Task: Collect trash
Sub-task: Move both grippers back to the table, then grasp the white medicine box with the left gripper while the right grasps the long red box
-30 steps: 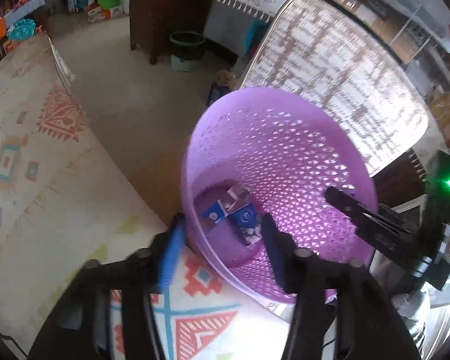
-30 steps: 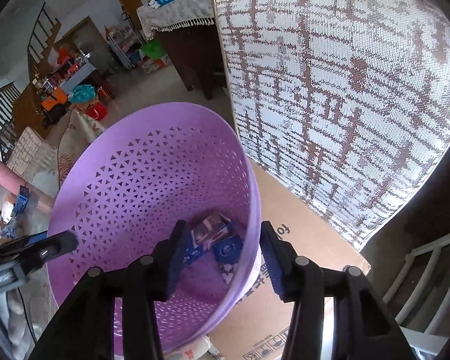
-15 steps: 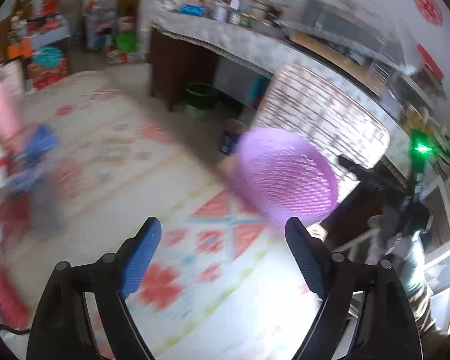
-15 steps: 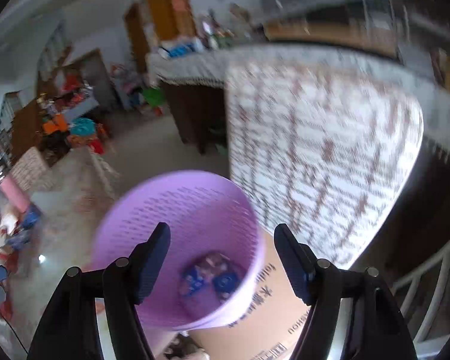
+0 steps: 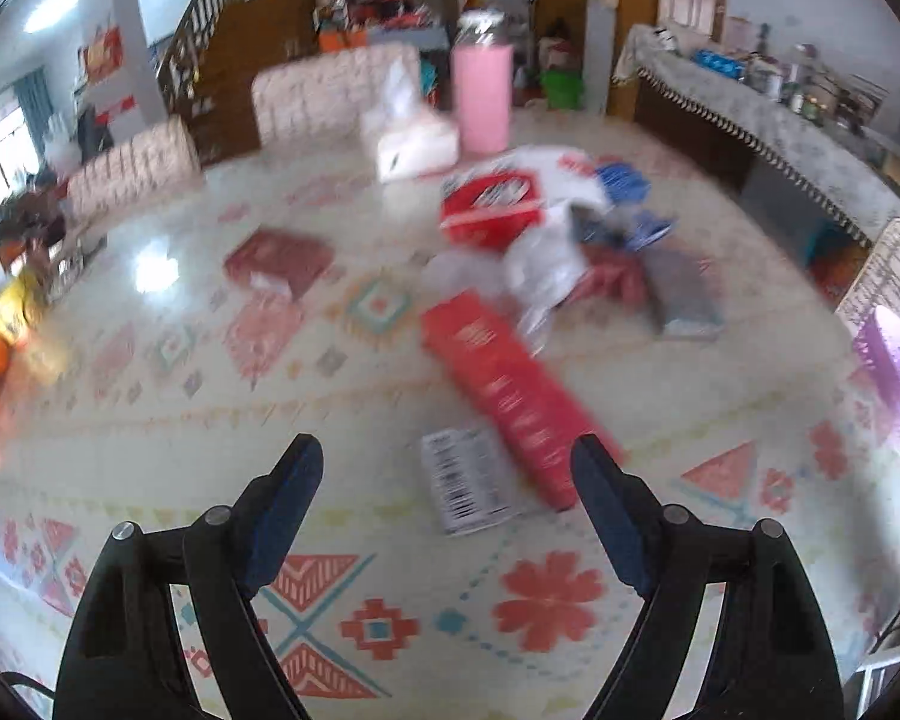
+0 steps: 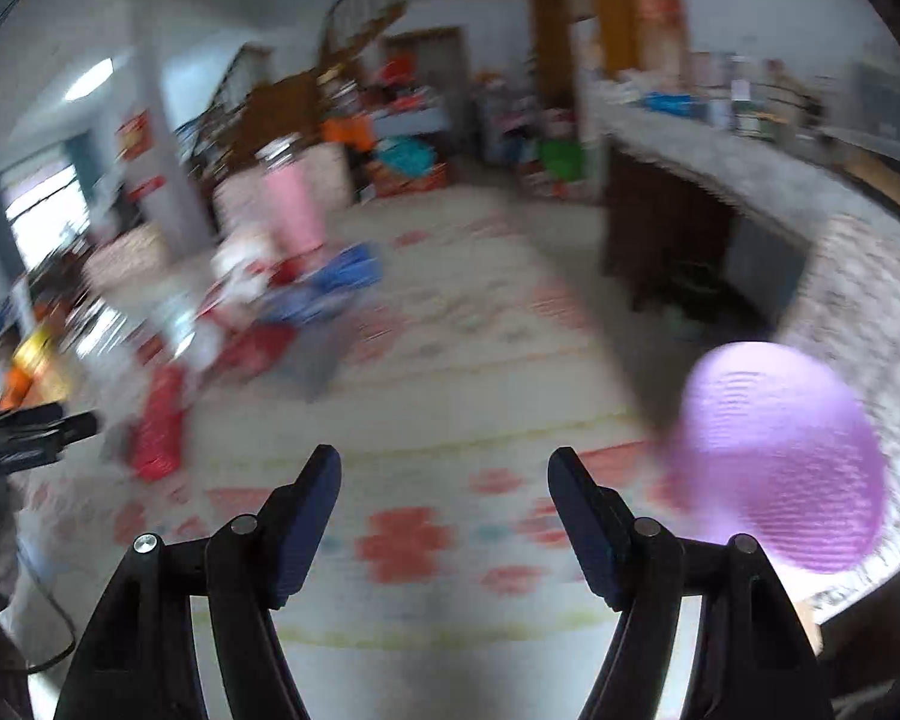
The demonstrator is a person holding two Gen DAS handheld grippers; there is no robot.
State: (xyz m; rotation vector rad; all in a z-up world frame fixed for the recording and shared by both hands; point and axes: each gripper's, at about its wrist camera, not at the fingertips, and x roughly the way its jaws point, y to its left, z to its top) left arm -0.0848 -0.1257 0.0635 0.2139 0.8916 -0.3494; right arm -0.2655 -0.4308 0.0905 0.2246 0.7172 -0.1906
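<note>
A pile of trash lies on the patterned tablecloth: a long red box (image 5: 504,396), a white barcode label (image 5: 468,480), a red and white packet (image 5: 492,204), crumpled white plastic (image 5: 546,264), a grey packet (image 5: 684,294) and a dark red box (image 5: 279,261). My left gripper (image 5: 444,468) is open and empty just short of the long red box. The purple mesh basket (image 6: 780,462) stands at the table's right edge; a sliver of the basket shows in the left wrist view (image 5: 888,348). My right gripper (image 6: 444,480) is open and empty above the cloth, left of the basket. Both views are blurred.
A pink tumbler (image 5: 483,99) and a white tissue pack (image 5: 411,141) stand at the far side of the table. Padded chair backs (image 5: 330,90) line the far edge. A covered sideboard (image 5: 762,120) runs along the right. The left gripper shows in the right wrist view (image 6: 36,432).
Both grippers have pulled away from the purple basket and swung left toward the table. Both have opened wider. The trash pile has come into view.
</note>
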